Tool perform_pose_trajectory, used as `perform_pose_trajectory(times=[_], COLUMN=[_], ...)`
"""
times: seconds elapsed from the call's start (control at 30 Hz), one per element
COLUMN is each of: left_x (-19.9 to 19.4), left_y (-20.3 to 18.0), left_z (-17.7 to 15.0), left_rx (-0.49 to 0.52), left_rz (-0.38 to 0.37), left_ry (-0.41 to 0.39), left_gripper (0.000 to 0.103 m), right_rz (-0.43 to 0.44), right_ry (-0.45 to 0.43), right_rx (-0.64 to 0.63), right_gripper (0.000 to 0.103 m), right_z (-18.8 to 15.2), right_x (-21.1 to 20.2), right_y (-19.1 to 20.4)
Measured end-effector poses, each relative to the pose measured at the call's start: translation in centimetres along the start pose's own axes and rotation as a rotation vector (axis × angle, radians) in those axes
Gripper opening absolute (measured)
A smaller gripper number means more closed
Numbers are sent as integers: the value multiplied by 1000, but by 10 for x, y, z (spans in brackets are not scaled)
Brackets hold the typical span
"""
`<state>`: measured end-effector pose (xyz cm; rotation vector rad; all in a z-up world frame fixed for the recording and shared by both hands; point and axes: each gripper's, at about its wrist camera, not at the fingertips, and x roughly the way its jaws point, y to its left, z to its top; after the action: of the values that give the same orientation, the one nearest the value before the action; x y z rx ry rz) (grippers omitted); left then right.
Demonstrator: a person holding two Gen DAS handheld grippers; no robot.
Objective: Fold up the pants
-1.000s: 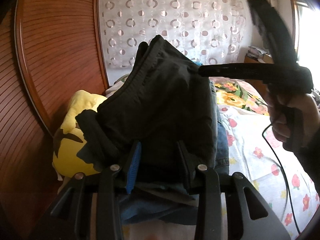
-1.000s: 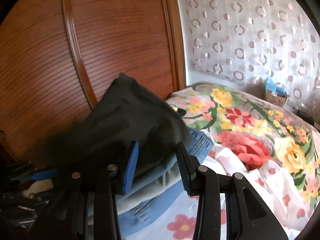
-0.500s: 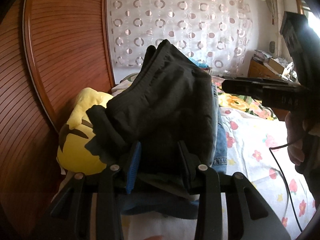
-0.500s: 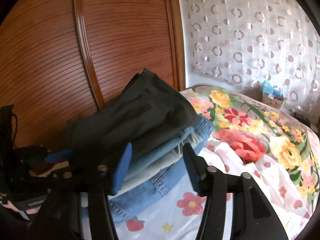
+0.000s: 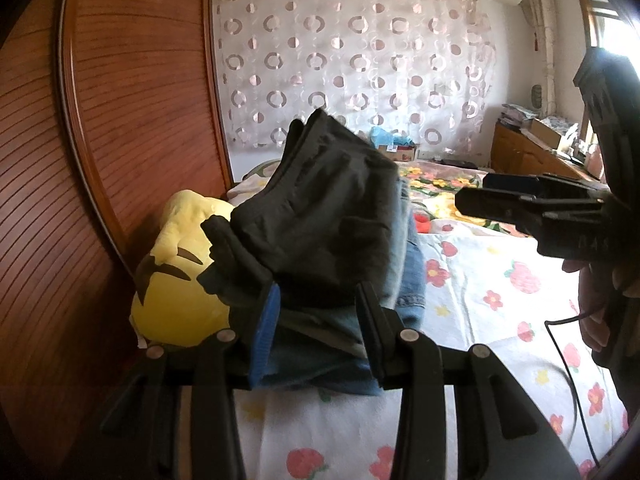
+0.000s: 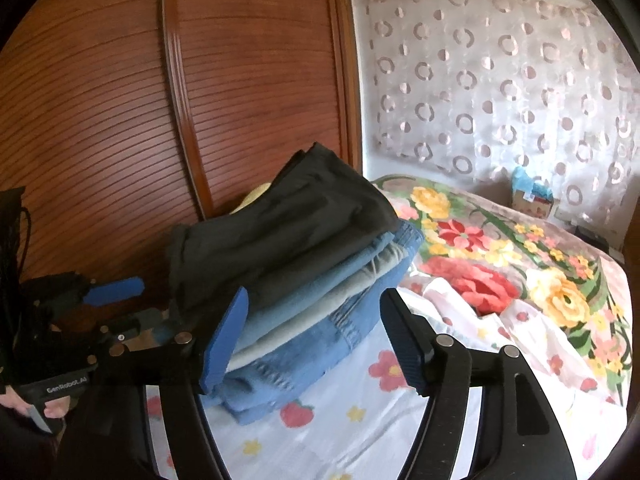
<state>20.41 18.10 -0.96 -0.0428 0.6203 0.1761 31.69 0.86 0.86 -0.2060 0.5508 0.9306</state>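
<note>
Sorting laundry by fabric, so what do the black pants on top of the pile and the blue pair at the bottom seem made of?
Black pants: likely a soft, matte cotton or knit; they drape loosely with no sheen. Blue pair: almost certainly denim, showing faded wash, visible weave and stitched seams.

It was a home bedroom: a bed [image 6: 400, 432] under a flowered sheet and a floral blanket [image 6: 500, 280], a slatted wooden wardrobe door [image 6: 248, 80], a sheer ring-patterned curtain [image 5: 352, 60], a yellow plush toy [image 5: 176, 280] and folded clothes [image 6: 312, 280].
</note>
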Motion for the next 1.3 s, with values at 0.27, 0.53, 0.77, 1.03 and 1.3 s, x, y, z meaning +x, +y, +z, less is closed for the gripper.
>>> perform_pose_trajectory(times=[0.27, 0.53, 0.77, 1.03, 1.3], left_x=[-34, -64, -87, -108, -126], left_y=[-14, -37, -60, -80, -101], left_z=[-9, -25, -41, -55, -70], left_rx=[21, 43, 83, 106, 128], left_rz=[-33, -79, -127, -175, -203], left_ry=[-21, -36, -44, -45, -39], left_gripper=[39, 39, 40, 40, 40], right_rz=[-43, -113, -191, -264, -341], right_ry=[-32, -47, -59, -82, -94], right_rx=[31, 62, 94, 133, 176], right_gripper=[75, 75, 75, 75, 75], right_z=[-19, -53, -84, -114, -150], right_x=[-47, -102, -145, -187, -230], right_y=[12, 22, 28, 35, 40])
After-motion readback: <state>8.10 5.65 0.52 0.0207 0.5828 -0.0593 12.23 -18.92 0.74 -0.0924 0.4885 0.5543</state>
